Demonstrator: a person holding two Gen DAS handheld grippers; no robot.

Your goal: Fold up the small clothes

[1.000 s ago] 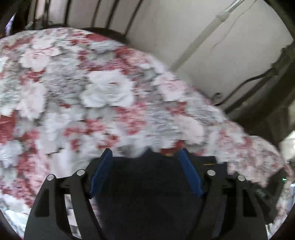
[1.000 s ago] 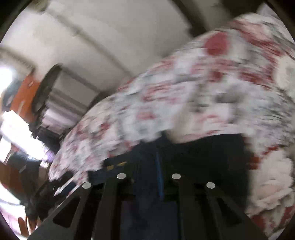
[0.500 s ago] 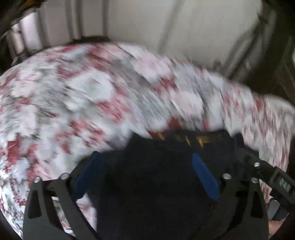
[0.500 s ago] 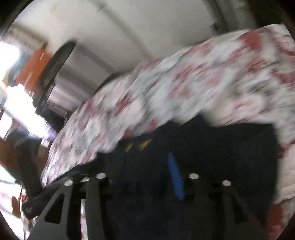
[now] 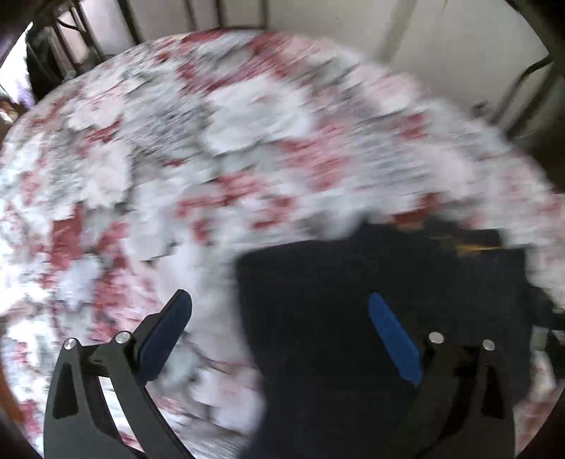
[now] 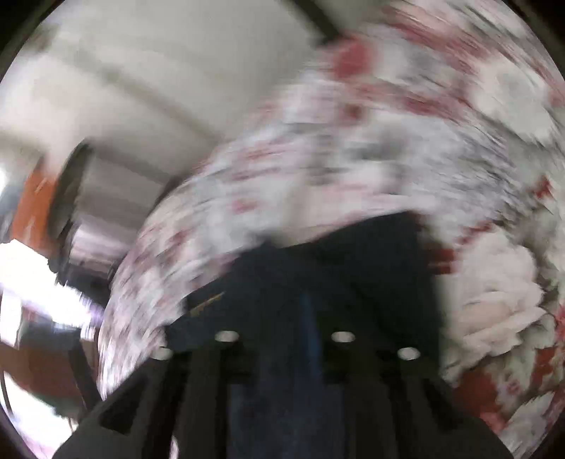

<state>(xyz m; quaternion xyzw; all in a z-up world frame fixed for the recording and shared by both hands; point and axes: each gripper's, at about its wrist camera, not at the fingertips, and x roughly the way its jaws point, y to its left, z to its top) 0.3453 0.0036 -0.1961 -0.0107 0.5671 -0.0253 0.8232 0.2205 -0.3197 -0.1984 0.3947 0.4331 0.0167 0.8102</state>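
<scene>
A dark navy garment (image 5: 406, 268) with a yellow tag lies flat on the floral bedspread (image 5: 247, 123). My left gripper (image 5: 279, 296) hovers over the garment's left edge, wide open. Its left blue pad (image 5: 166, 335) is above bare bedspread and its right pad (image 5: 392, 335) above the dark cloth, with nothing gripped. In the blurred right wrist view the same garment (image 6: 370, 261) fills the lower middle. My right gripper (image 6: 286, 303) is low over it, jaws narrow and closing, with dark cloth between the fingers. Whether the pads press on it is hidden by blur.
Dark metal bed rails (image 5: 197, 14) and a pale wall stand behind the bed. Pipes and a cable (image 5: 529, 70) run down at the back right. In the right wrist view the bed's edge falls away on the left toward a bright room with an orange object (image 6: 31, 212).
The left jaws spread wider and swung left, so the left finger now hangs over bare bedspread. The right jaws let go of the cloth, widened, then narrowed again.
</scene>
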